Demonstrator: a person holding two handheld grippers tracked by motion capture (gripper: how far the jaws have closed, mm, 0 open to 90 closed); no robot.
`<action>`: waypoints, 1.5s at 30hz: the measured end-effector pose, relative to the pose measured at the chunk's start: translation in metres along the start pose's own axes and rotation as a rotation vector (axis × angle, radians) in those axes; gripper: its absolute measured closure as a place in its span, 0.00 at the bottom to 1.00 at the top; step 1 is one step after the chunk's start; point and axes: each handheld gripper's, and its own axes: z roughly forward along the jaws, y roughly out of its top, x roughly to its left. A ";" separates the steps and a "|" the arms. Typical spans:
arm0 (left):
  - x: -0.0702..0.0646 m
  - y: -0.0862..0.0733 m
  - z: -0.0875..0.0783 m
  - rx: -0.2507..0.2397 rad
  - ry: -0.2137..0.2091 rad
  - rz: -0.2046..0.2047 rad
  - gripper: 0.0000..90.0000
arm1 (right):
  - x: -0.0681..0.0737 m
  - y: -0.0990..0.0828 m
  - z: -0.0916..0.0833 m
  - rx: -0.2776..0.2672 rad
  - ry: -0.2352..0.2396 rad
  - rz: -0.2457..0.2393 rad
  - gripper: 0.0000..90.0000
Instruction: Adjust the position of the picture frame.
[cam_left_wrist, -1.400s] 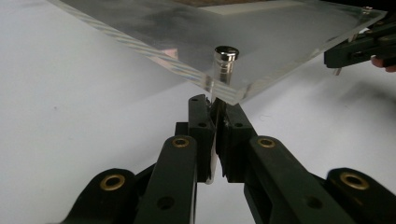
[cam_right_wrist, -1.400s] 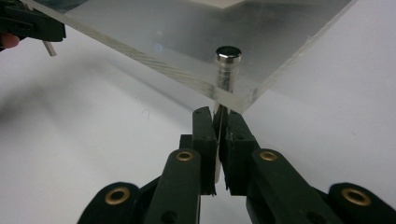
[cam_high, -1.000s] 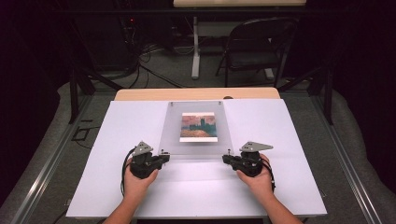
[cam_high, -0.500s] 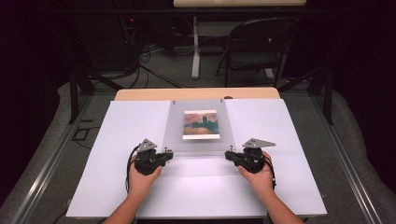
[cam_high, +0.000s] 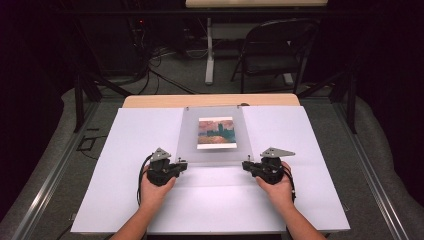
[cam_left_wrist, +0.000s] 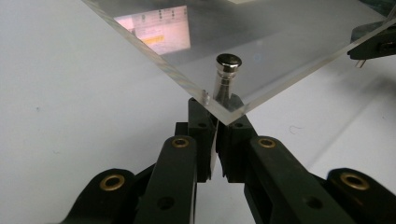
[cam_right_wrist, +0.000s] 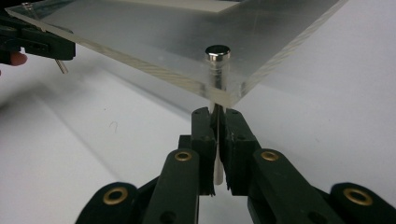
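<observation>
The clear panel (cam_high: 212, 135), with a picture (cam_high: 216, 132) under it, lies mid-surface, its near edge lifted off the white surface (cam_high: 125, 150) and its far edge toward the back. Your left gripper (cam_high: 184, 165) is clamped on the pin (cam_left_wrist: 225, 77) at the panel's near left corner, and your right gripper (cam_high: 246, 165) is clamped on the pin (cam_right_wrist: 217, 70) at the near right corner. Both hands rest just behind them.

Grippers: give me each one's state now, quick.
Left gripper: closed on the metal pin at the clear panel's corner.
Right gripper: closed on the other corner pin.
</observation>
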 end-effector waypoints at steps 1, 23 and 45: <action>0.000 0.000 0.001 0.000 0.003 -0.001 0.94 | 0.000 0.000 0.000 0.003 -0.002 -0.002 0.94; 0.005 -0.007 0.009 0.074 0.031 0.009 0.94 | 0.000 -0.008 0.010 0.062 -0.018 -0.024 0.94; -0.004 -0.012 -0.004 0.030 0.022 0.024 0.59 | 0.009 -0.010 -0.008 0.099 -0.053 -0.062 0.53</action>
